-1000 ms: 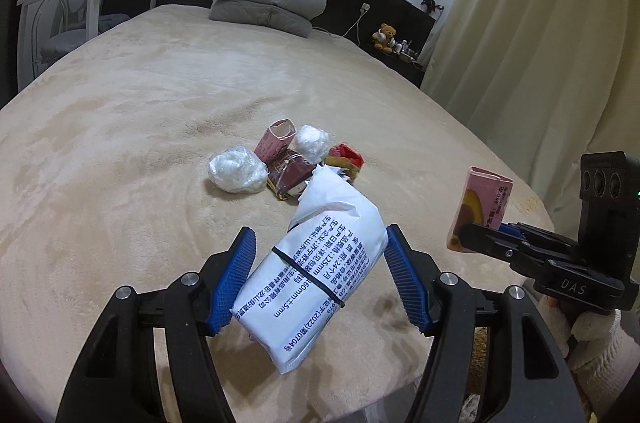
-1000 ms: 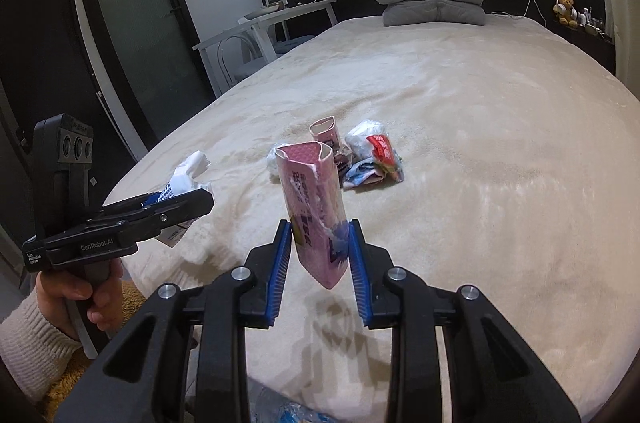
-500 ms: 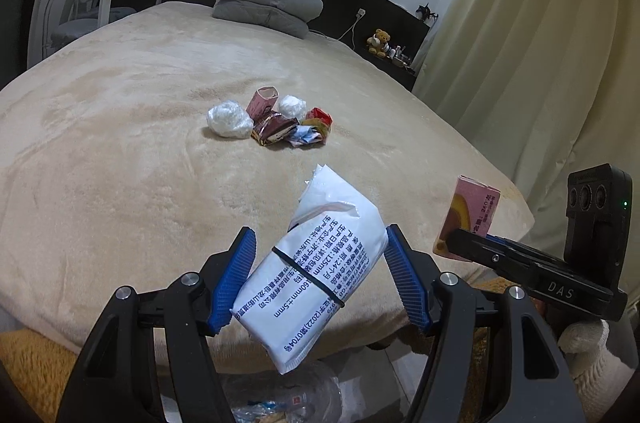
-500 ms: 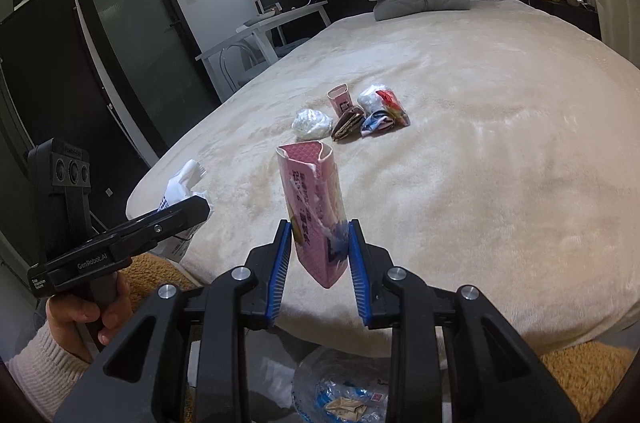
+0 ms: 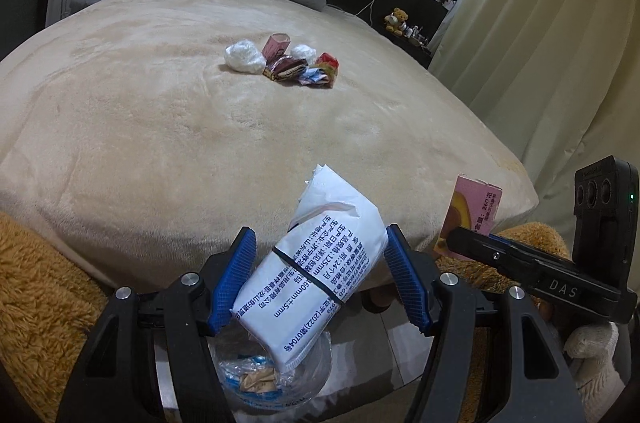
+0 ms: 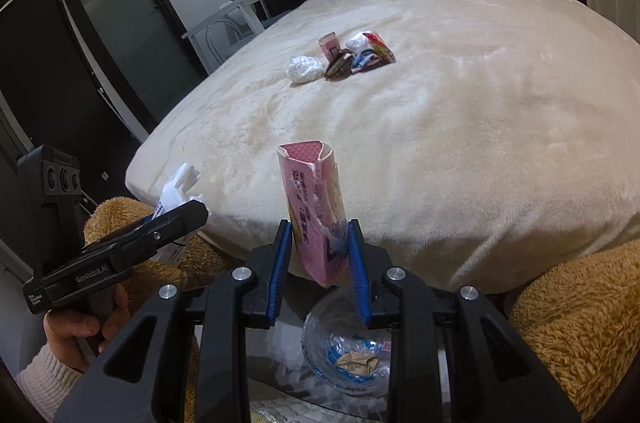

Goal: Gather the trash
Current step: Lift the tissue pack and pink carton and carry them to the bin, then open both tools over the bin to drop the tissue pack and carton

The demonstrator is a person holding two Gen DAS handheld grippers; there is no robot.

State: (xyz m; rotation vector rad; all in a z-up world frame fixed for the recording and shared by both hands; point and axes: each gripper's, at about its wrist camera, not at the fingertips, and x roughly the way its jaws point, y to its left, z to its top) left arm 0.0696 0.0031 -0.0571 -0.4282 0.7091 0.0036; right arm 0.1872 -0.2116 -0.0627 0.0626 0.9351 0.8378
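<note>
Trash still sits in a little pile (image 5: 282, 65) mid-bed (image 5: 160, 127), while the left gripper (image 5: 320, 277) is clamped on a white packet (image 5: 310, 273) and the right gripper (image 6: 320, 257) pinches a pink carton (image 6: 314, 207), both right over the clear-lined bin (image 6: 352, 359), looks ready to drop.

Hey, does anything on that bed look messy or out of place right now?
Yes. A small heap of trash sits out in the middle of the otherwise smooth bed: two crumpled white plastic wads, a pink carton standing upright and some colourful wrappers, all bunched together. Nothing looks spilled.
</note>
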